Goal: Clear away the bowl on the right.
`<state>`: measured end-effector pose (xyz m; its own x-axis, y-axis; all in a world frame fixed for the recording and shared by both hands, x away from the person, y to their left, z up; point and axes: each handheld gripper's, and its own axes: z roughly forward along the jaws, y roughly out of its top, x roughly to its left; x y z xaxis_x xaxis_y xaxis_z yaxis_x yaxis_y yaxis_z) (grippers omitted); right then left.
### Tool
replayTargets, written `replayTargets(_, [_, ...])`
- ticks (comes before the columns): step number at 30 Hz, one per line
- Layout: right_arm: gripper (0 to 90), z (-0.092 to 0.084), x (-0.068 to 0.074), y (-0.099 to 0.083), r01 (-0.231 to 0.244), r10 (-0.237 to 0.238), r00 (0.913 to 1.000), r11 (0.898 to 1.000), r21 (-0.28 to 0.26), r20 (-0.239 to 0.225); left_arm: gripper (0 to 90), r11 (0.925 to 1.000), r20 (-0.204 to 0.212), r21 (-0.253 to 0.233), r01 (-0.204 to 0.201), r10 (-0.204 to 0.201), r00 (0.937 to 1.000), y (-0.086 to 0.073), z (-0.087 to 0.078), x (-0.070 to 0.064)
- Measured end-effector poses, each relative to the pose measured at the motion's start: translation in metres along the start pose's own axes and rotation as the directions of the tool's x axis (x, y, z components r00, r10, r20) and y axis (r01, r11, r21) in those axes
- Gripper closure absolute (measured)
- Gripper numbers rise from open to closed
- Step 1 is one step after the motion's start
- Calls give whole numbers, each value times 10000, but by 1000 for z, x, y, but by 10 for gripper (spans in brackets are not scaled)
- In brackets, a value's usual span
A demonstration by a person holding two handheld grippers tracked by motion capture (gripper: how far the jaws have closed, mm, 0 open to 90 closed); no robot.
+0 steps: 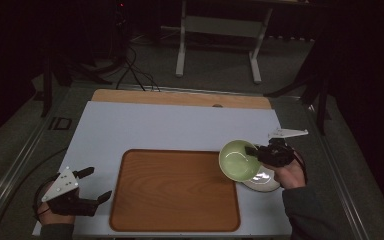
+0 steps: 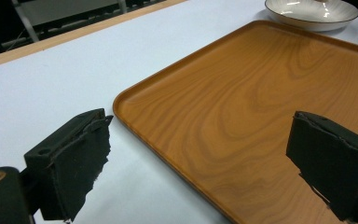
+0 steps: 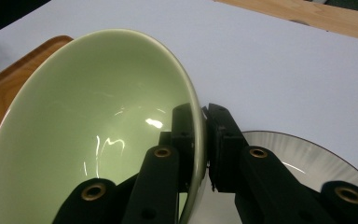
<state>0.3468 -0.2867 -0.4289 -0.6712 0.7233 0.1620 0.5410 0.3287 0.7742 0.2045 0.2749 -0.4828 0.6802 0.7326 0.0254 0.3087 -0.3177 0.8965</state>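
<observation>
Right tongs [image 3: 204, 140] clamped on the rim of a pale green glazed ceramic bowl [image 3: 98, 135], one jaw inside and one outside, bowl tilted and lifted above a white shallow plate with a dark rim [image 3: 307, 158], near the right edge of a rectangular wooden tray [image 1: 175, 190]. Left tongs [image 2: 214, 163] spread wide apart, holding nothing, by the tray's near left corner on the white tabletop [image 1: 170, 125].

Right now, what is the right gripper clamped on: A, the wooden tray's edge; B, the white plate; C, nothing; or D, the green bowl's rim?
D: the right gripper has one jaw inside and one outside the green bowl's rim, holding it tilted above the white plate.
</observation>
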Motion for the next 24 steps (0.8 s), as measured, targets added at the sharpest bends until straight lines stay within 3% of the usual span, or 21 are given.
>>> replayTargets(24, [818,14,19,7,208,-217,9983,9996,-176,-539,57,10000,13,-6,2,-2,10000,0,0,0])
